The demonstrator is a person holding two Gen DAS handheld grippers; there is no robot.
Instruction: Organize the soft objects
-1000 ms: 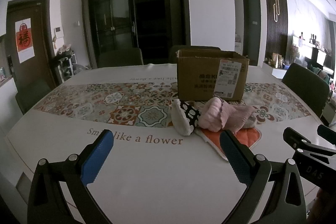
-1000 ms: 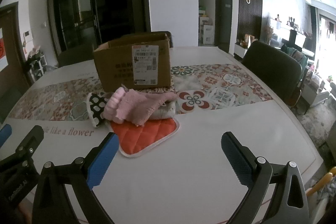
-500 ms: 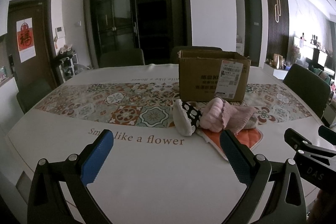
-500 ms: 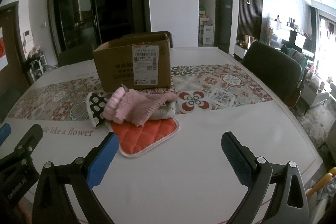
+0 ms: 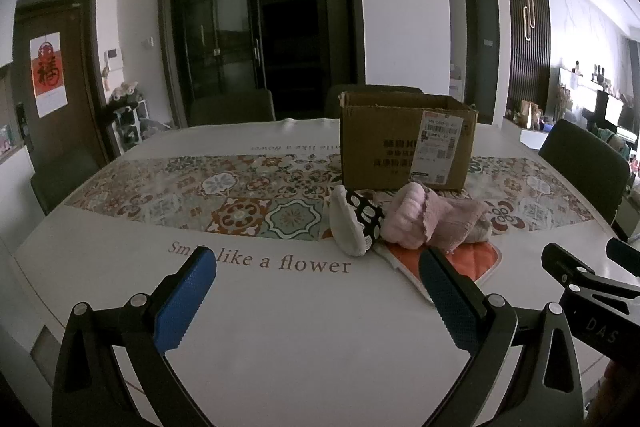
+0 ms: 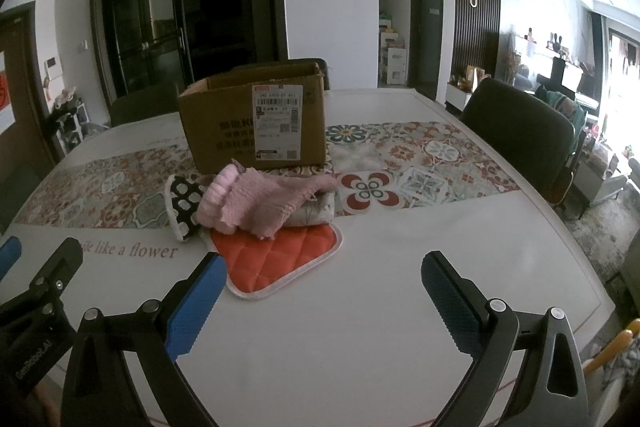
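left gripper (image 5: 316, 291) wide, holding nothing. right gripper (image 6: 324, 293) wide, holding nothing. both over white table (image 6: 360, 307), barely shifted since earlier frame. soft pile at 12 o'clock, unmoved: pink cloth (image 6: 260, 205) on red pad (image 6: 280, 259), spotted mitt (image 6: 184, 203) touching at 9 o'clock. box (image 6: 256, 127) just behind.

Bare tabletop (image 6: 360, 307) up to the soft pile (image 6: 256, 203); cardboard box (image 6: 256, 127) just behind.

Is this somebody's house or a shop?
Most likely a house, in the dining room: a big table with a tiled runner, dining chairs around it, and a living area with shelves beyond.
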